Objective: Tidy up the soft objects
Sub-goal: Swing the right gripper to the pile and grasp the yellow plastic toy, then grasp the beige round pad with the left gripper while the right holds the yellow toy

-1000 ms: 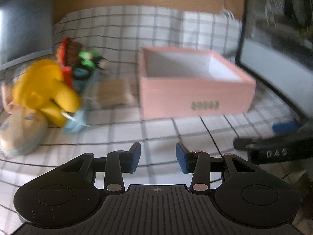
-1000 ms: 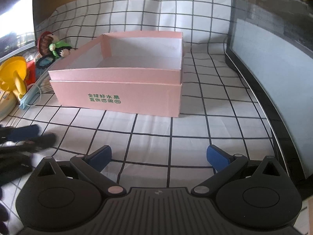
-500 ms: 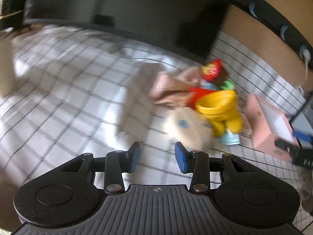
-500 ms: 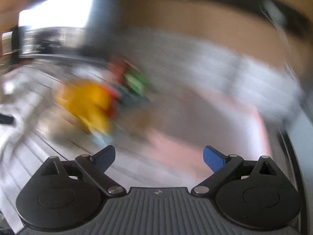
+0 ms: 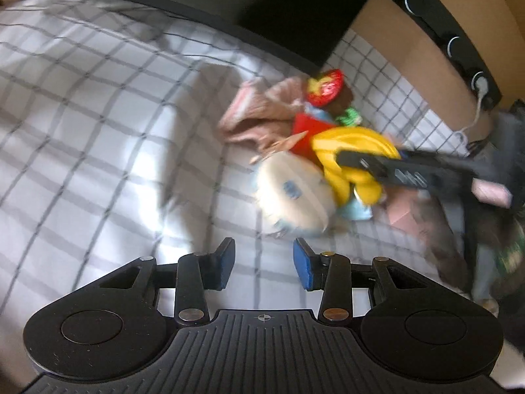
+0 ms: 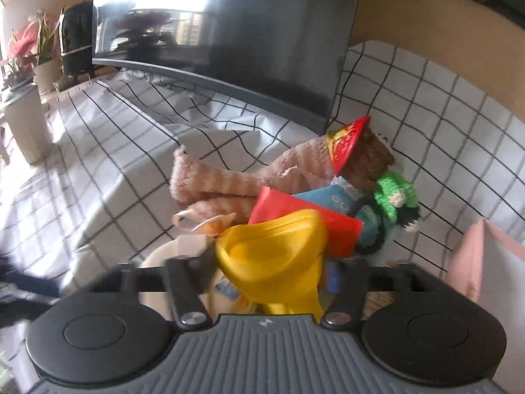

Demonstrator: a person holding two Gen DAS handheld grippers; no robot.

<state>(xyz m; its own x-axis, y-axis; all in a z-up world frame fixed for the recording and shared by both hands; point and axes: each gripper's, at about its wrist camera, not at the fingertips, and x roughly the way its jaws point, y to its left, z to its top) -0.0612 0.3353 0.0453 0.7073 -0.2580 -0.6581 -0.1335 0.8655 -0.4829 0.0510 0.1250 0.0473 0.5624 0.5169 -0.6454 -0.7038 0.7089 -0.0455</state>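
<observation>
Right gripper [image 6: 270,275] closing around the yellow soft toy [image 6: 275,256] between its fingers; left gripper [image 5: 264,264] part-open, empty.

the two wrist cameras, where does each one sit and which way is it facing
Left wrist: on the left gripper, angled down over the checked tablecloth toward the toy pile; the right gripper reaches in from the right.
Right wrist: on the right gripper, jaws closing around the yellow soft plush toy.
Shared: yellow toy, round beige cushion, pink striped towel.
</observation>
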